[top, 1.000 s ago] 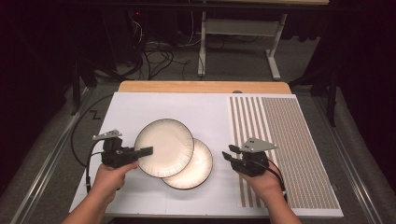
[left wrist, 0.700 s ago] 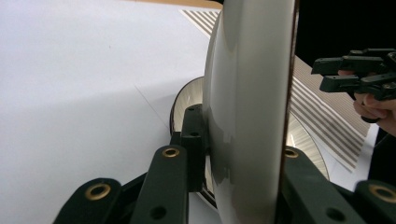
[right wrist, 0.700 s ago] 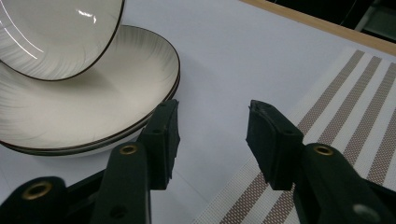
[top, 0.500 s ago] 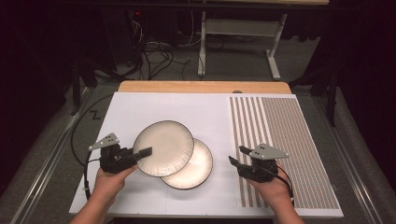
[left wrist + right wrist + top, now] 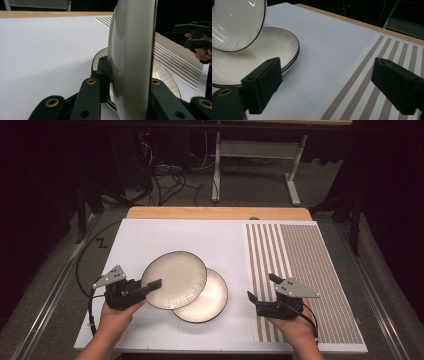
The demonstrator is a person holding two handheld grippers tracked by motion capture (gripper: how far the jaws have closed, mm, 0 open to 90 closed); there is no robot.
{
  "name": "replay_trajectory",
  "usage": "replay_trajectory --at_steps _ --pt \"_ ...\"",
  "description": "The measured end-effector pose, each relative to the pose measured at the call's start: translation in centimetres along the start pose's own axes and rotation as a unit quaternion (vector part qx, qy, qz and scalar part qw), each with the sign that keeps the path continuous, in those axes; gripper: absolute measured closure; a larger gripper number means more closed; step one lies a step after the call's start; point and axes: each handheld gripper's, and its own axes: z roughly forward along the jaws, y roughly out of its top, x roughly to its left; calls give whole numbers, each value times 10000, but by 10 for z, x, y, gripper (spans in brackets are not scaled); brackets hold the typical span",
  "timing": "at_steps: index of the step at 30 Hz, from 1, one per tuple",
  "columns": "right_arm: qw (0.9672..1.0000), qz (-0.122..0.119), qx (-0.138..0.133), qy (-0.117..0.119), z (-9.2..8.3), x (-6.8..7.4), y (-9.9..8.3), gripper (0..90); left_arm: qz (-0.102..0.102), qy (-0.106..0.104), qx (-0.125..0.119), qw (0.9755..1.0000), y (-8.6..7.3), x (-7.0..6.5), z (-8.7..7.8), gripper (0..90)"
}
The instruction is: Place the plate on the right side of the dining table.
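Since a second ago, the right claw [image 5: 261,291] has been sliding outward from the plates onto the striped mat, and its jaws have just been opening, nothing between them. Starting at the left, the left claw [image 5: 150,287] is clamping tight on the near-left rim of the upper cream ceramic plate with a dark edge line [image 5: 174,279], tilting it so its right edge is leaning over the lower matching cream plate [image 5: 212,297] lying flat on the white sheet [image 5: 150,240] that is covering the table [image 5: 215,213]. Seen from the left claw view, the lifted plate [image 5: 132,57] is standing almost edge-on between the pads. Further right, the right claw is hovering wide and empty above the brown-and-white striped woven placemat [image 5: 305,270], just beside the lower plate. To do this lift well, the left hand probably needs to be keeping its pinch deep on the rim and raising the plate clear before swinging it, so the edges are not scraping; a shallow one-sided grip risks the glazed plate slipping.
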Motion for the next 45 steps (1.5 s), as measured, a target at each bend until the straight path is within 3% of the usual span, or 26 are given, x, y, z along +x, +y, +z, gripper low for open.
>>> replay_trajectory --at_steps 4,9,19,23,29,36,45 --pt "9999 148 -75 -32 -2 -1 -3 9 90 47 -16 9999 0 -2 -1 746" --pt "9994 280 -193 -35 -2 0 -2 8 127 65 -17 9999 -1 -2 -1 744" --pt "9994 218 -278 58 6 4 -1 8 161 91 -11 9998 0 -1 0 741" --pt "9990 298 -245 221 20 13 5 10 228 104 -19 9997 0 -3 0 742" --pt "9991 208 -162 330 38 22 13 32 252 93 -31 9996 0 -3 0 741" --pt "9986 102 39 518 63 37 26 52 427 106 -41 9990 0 -6 -1 742" --pt "9968 199 112 762 80 47 32 126 492 147 -45 9987 0 -7 -1 741"
